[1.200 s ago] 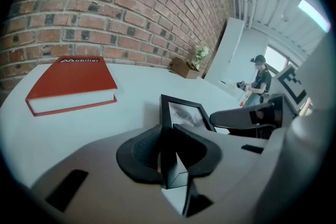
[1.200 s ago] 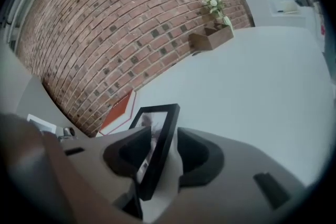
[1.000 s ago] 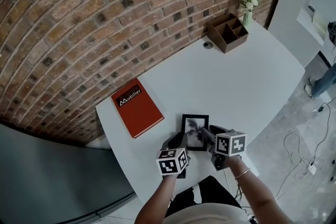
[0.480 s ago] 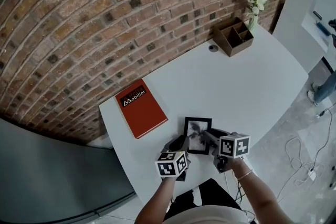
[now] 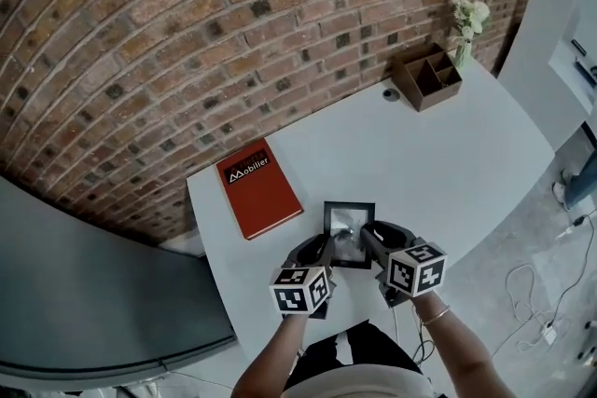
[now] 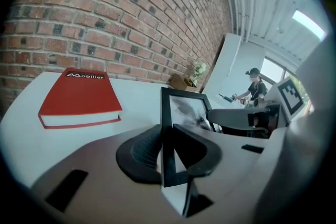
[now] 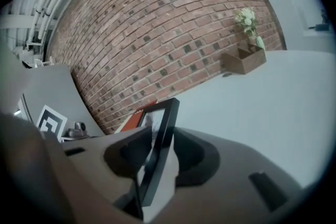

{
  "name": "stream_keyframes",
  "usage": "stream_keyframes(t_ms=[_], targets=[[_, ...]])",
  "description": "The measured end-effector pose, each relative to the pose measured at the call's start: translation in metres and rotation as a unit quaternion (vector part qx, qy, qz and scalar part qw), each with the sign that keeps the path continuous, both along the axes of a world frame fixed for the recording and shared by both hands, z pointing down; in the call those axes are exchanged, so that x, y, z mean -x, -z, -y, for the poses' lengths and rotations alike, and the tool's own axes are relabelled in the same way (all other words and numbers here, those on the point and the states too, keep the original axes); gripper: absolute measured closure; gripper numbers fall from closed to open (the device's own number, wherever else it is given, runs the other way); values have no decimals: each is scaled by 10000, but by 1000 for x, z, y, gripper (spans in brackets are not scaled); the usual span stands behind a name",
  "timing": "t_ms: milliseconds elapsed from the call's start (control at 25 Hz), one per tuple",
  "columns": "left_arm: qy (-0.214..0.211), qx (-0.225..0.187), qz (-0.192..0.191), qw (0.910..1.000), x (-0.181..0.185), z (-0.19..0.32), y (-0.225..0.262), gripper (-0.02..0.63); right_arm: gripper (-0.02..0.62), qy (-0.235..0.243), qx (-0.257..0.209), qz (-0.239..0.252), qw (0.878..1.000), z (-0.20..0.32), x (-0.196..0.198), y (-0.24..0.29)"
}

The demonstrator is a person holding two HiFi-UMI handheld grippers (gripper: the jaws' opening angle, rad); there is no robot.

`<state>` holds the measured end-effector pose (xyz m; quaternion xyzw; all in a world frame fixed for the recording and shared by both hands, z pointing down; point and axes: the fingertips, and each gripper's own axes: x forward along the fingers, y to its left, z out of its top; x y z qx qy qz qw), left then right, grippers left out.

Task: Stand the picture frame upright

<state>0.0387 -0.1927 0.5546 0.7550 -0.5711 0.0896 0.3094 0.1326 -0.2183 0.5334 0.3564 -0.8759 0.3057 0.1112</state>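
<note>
**Black frame caught between two grippers at the table's near edge**

Pinched in the left gripper [image 6: 168, 152]: the left side of the black rectangular picture frame [image 6: 184, 107], dark pads pressed on its front and back, jaws roughly half spread. In the right gripper [image 7: 157, 157], jaws set wide and just now closing, with the frame's right side slanting between them. Close against one pad there, with a pale gap showing at the other, so no firm pinch to be seen.

Underneath, a white tabletop with rounded corners [image 5: 438, 163], pushed up against a red brick wall [image 5: 187, 42]. To the left of the frame, near but not touching, a red hardcover book with white lettering [image 5: 259, 189], lying flat. At the far end, well apart from both grippers, a brown wooden desk organiser [image 5: 426, 77], a vase of pale flowers [image 5: 469, 17] just beside it, and a small dark round disc [image 5: 391, 94] just in front. Off to the right, grey floor with loose white cables [image 5: 550, 294].

Frame at the near edge of the table, straight in front of the person, glass side up towards the head view, one gripper at each side. Not clear whether its lower edge touches the table.
</note>
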Motion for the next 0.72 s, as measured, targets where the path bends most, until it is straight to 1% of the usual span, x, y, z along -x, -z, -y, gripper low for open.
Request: stream_keyframes(t_ms=[200,320,520,720], targets=[[412,-323,76,9986,11,-4,29,543,463,423,-474,143,9979,0,13,31],[695,-511,142,9962,26,-10,44,543,463,696,-690,260,9948,-3,29,48],[1213,-719,237,9897,62,-34,62,543,463,1204,-907,354,9879,-18,69,66],[1712,-779,302,9817,109,-69,72,543,463,1692,-969,383,9801,-46,119,76]])
